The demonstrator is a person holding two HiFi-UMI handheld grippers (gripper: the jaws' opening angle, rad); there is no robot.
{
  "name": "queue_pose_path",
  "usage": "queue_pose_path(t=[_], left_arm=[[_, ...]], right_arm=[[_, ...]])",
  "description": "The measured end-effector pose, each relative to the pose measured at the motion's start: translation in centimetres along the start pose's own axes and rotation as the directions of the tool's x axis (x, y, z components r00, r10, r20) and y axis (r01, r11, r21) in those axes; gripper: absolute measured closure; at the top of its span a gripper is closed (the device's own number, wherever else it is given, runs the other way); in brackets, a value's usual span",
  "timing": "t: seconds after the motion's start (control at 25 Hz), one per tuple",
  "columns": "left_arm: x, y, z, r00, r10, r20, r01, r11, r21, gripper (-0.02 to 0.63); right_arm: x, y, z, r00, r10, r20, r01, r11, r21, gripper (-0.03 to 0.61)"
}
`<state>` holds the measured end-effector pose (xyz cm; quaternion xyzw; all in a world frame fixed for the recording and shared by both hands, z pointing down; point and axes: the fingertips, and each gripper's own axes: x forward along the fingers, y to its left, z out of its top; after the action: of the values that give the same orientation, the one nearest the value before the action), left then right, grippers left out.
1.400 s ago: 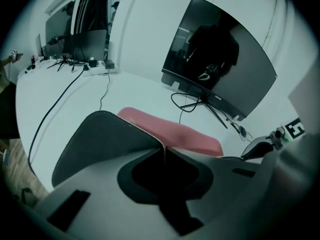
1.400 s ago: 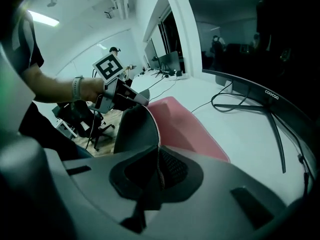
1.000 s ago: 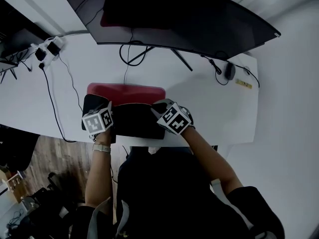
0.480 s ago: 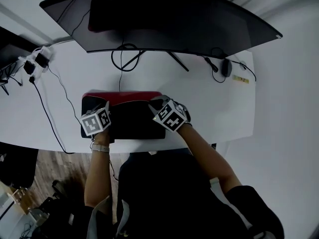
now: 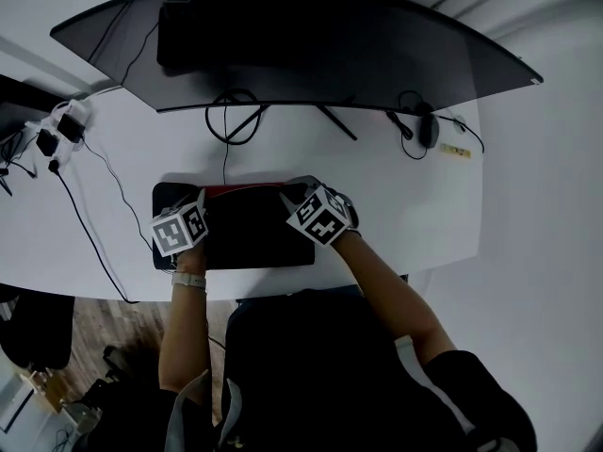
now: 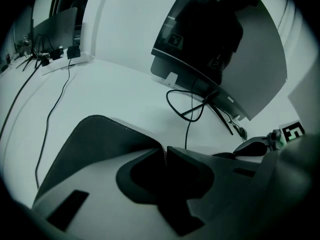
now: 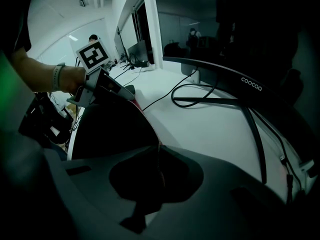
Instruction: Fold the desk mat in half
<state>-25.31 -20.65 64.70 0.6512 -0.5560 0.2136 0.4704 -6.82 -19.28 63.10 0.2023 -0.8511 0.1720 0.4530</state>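
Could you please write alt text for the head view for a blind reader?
From above, a person's left gripper and right gripper pinch the far edge of a black desk mat folded over, a thin red strip showing along that edge. The mat lies on a white desk before a wide curved monitor.

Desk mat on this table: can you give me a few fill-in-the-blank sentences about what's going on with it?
1. The dark, flat, stitched desk mat lies on a ____ desk.
2. The left hand-held gripper and the right hand-held gripper are each shut on the mat's ____.
3. The sliver of the mat's underside showing at its far edge is ____.
4. Beyond the mat stands a wide, curved black ____.
Missing words: white; edge; red; monitor.
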Motion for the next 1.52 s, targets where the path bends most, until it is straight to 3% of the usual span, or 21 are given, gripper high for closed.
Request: queue_pose_path(t=[0.56,1.52], left_arm=[[1.3,0.0,0.8,1.000,-0.013,0.008,0.013,0.999,-0.040,0.541],[0.5,-0.7,1.1,0.997,-0.064,0.039,0.065,0.998,-0.027,0.505]], right_arm=[[2.1,-1.7,-0.5,0.999,-0.005,-0.033,0.003,0.999,-0.040,0.549],[2.5,-2.6,-0.8,0.997,-0.079,-0.022,0.078,0.995,-0.054,0.492]])
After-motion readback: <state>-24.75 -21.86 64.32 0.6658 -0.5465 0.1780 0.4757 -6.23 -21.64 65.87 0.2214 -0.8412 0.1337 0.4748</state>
